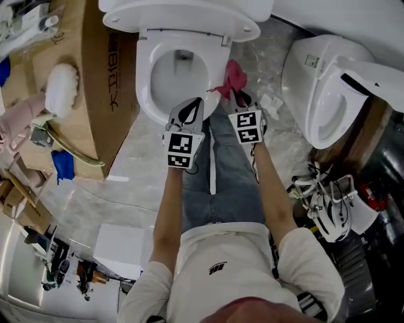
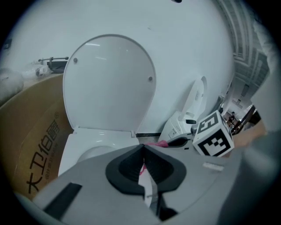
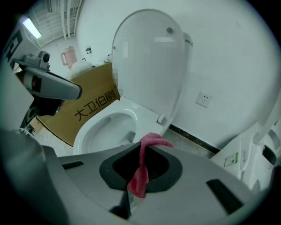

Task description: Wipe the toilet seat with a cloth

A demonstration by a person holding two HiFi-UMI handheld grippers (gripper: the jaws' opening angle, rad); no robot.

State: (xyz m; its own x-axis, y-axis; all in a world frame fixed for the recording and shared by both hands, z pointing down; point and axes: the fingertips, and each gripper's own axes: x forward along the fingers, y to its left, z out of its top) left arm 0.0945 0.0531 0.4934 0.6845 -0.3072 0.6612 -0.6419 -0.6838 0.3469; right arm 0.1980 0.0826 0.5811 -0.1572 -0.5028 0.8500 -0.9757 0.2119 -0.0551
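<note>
Beside the toilet seat (image 1: 146,101), our right gripper (image 1: 242,98) pinches the pink cloth (image 1: 232,76), left gripper (image 2: 143,151) closed and empty; we should lay the cloth flat, then sweep round.

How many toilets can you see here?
2. One toilet straight ahead, lid raised, beside the cardboard box; a second toilet to the right. Others may be out of view.

Marbled floor (image 1: 134,180) carries toilet (image 1: 144,77), cardboard box (image 1: 108,94), second toilet (image 1: 303,76).

Open toilet bowl (image 1: 144,79) ahead, lid (image 1: 183,19) upright behind; cardboard box (image 1: 95,76) tight against its left; neighbouring toilet (image 1: 303,82) right, bare floor (image 1: 268,53) between
</note>
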